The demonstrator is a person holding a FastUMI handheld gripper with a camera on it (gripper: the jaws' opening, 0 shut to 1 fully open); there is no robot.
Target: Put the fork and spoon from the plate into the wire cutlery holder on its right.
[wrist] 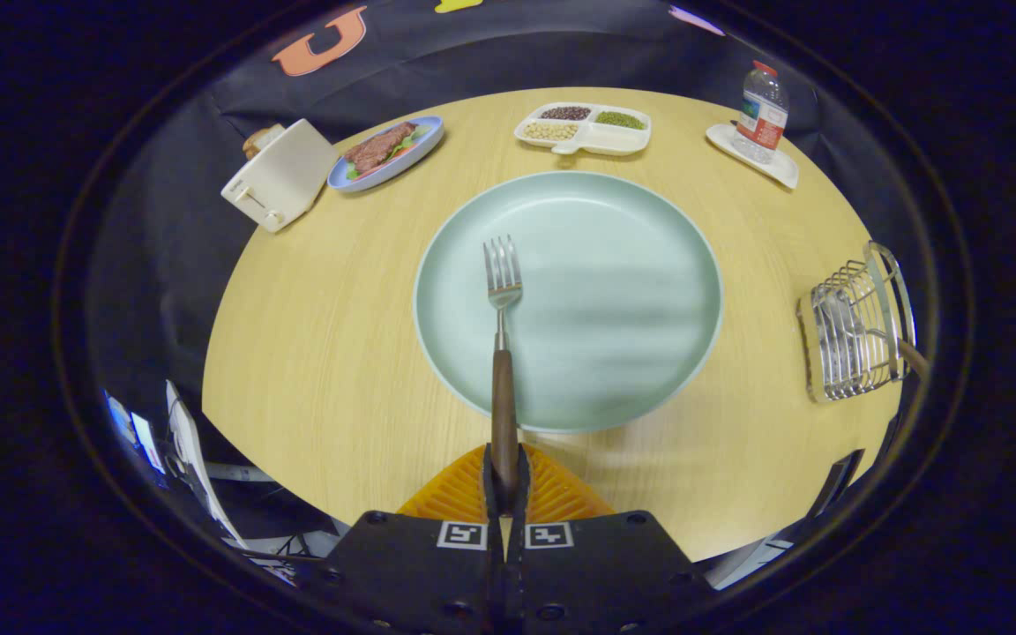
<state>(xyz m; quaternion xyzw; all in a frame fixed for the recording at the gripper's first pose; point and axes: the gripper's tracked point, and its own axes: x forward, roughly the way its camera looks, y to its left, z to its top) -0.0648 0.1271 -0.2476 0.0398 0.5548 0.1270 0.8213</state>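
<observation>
Now you pinch the fork (503,353) by its handle's tail, so it can swing or slip.

Gripper view: your gripper (505,481) has its orange fingers (455,496) pressed together on the brown handle, and the fork juts straight ahead of them, tines over the plate (631,291). The grip looks to sit far back on the handle, so a quick turn toward the holder (852,331), well apart on the right, could let the fork pivot and catch the wire rim. Something metal seems to stand in the holder already; I cannot tell whether it is the spoon.
</observation>
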